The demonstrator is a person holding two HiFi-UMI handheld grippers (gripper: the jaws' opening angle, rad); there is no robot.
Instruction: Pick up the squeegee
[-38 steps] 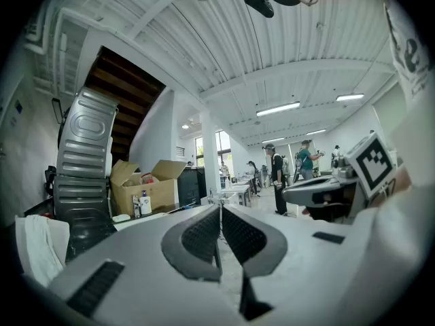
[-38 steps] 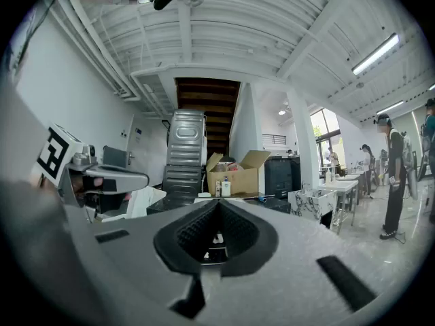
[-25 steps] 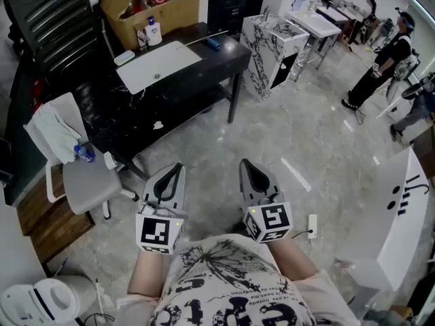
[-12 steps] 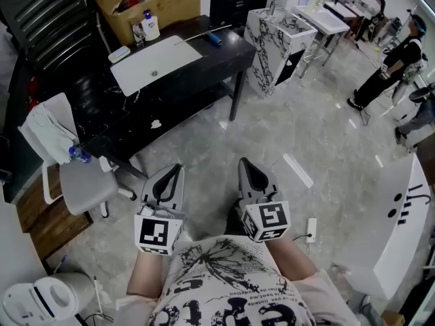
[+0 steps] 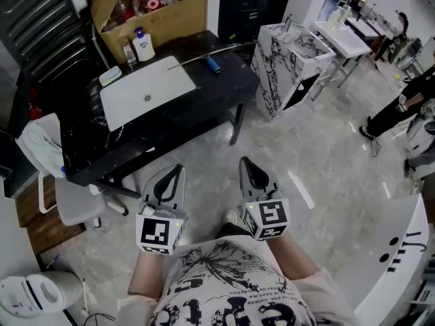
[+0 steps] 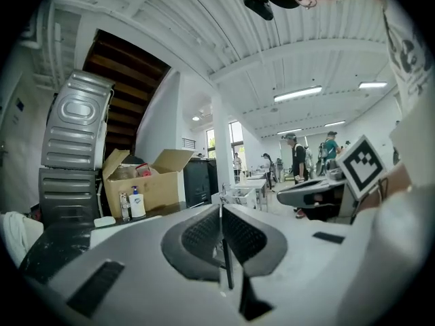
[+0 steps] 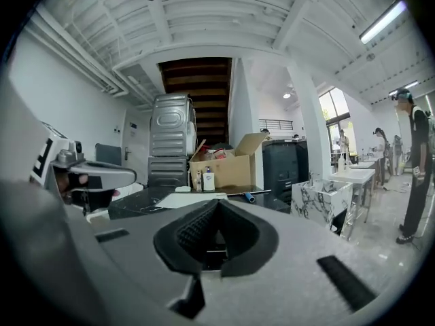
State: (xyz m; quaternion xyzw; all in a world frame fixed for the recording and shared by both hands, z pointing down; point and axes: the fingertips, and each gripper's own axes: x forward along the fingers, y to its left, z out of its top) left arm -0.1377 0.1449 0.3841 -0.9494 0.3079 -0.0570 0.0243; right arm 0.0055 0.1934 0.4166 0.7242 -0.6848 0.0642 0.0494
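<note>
The squeegee (image 5: 204, 59), a long thin metal blade with a blue handle, lies on the black table (image 5: 231, 80) at its far right side. In the right gripper view the squeegee (image 7: 249, 197) shows ahead on the tabletop. My left gripper (image 5: 171, 170) and right gripper (image 5: 246, 163) are held side by side near my body over the marble floor, well short of the table. Both point level toward the table. In its own view the left gripper (image 6: 220, 209) has its jaws pressed together with nothing in them. The right gripper (image 7: 217, 206) is likewise shut and holds nothing.
A white mat (image 5: 146, 90), a pump bottle (image 5: 142, 45) and an open cardboard box (image 5: 153, 5) are on or behind the table. A grey chair (image 5: 71, 195) with a cloth stands left, a marbled cabinet (image 5: 292, 53) right of the table, a white curved counter (image 5: 401, 263) far right.
Both grippers have travelled forward together toward the black table, which now sits closer and more central in the head view. Their jaws stayed shut and empty.
</note>
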